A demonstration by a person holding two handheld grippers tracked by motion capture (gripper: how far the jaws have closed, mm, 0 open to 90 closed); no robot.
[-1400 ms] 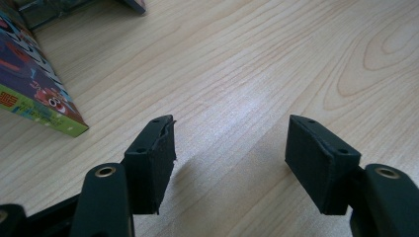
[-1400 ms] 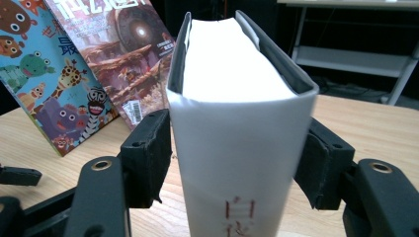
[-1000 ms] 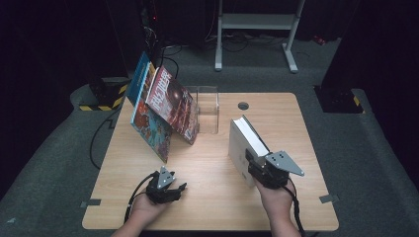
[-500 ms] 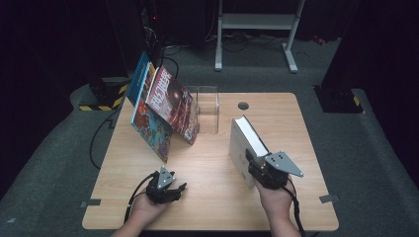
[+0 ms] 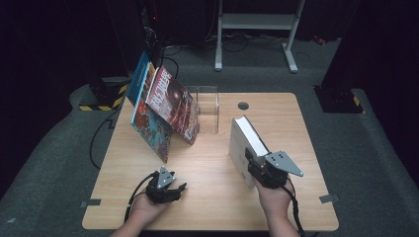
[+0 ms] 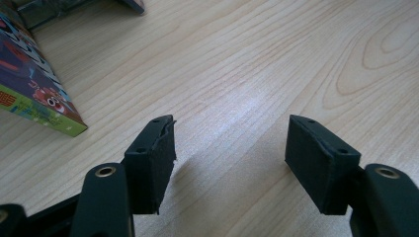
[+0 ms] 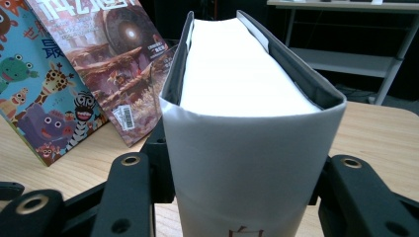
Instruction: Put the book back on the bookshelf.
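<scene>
Jaws of our right gripper point(image 7: 242, 197) clamp the thick white-covered book point(image 7: 247, 123), standing upright on the light wooden table point(image 5: 207, 197), right of 2 leaning picture books point(image 5: 163, 111). Our left gripper point(image 6: 230, 158) rests open over bare wood.

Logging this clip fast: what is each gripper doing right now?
Left gripper: open, nothing between the jaws.
Right gripper: shut on the thick white book, held upright.
</scene>
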